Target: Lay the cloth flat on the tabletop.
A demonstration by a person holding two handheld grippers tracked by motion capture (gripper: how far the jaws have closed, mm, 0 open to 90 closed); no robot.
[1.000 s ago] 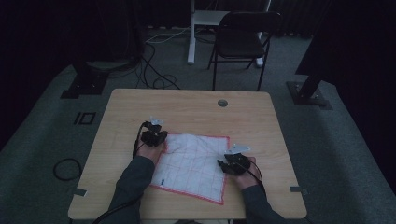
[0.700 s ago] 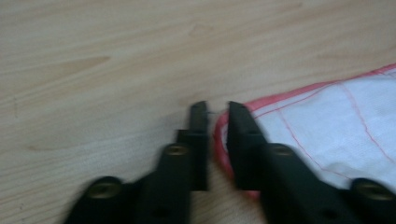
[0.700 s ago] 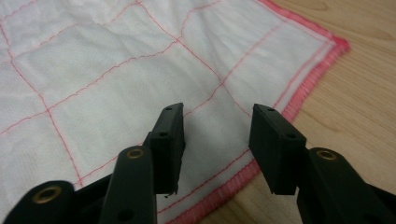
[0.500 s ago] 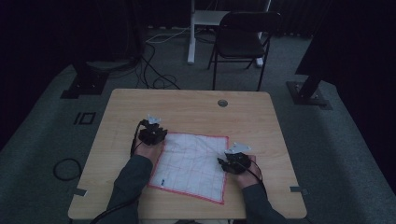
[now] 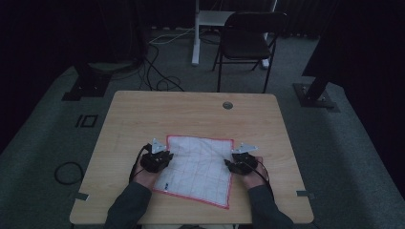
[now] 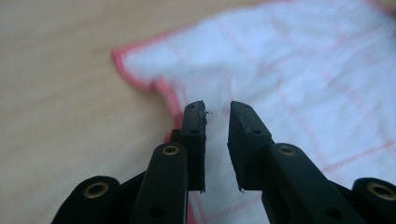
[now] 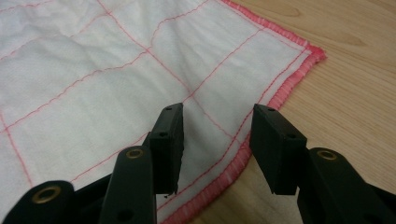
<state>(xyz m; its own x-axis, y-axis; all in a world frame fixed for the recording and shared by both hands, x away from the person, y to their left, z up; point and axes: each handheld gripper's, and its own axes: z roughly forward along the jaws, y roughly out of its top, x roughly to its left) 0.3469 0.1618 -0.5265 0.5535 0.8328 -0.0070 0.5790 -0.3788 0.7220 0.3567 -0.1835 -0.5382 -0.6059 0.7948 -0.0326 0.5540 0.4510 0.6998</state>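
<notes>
- Two tools bracket a white cloth (image 5: 199, 168) with red grid lines and a red stitched hem, spread flat on the near half of the wooden surface (image 5: 143, 109), slightly askew to its edges.
- At the cloth's left edge, the left tool (image 5: 166, 157) hovers over the hem below the far-left corner; in the left gripper view (image 6: 217, 123) its jaws stand a narrow gap apart, having just been opening and then easing closer, with cloth beneath them but nothing pinched between the pads.
- At the cloth's right edge, the right tool (image 5: 228, 164) sits low over the hem near the far-right corner; the right gripper view (image 7: 215, 140) shows its jaws standing wide, straddling the red border (image 7: 275, 100) without pressing on it.
- Near the cloth's left edge, close to the person's left sleeve (image 5: 128, 206), a small dark mark or tag shows on the fabric; it is too small to identify.
- Beyond the cloth, the far half of the surface carries only a round cable port (image 5: 228, 105), and a dark folding chair (image 5: 248, 43) stands on the floor past it.
- Judging by the two poses, the step in hand is lining up grips on opposite edges, probably ahead of a fold or lift.
- Next, each tool likely needs to drop until one pad slides under the hem, then close on a single layer, with both hands rising together so the cloth stays taut and square.
</notes>
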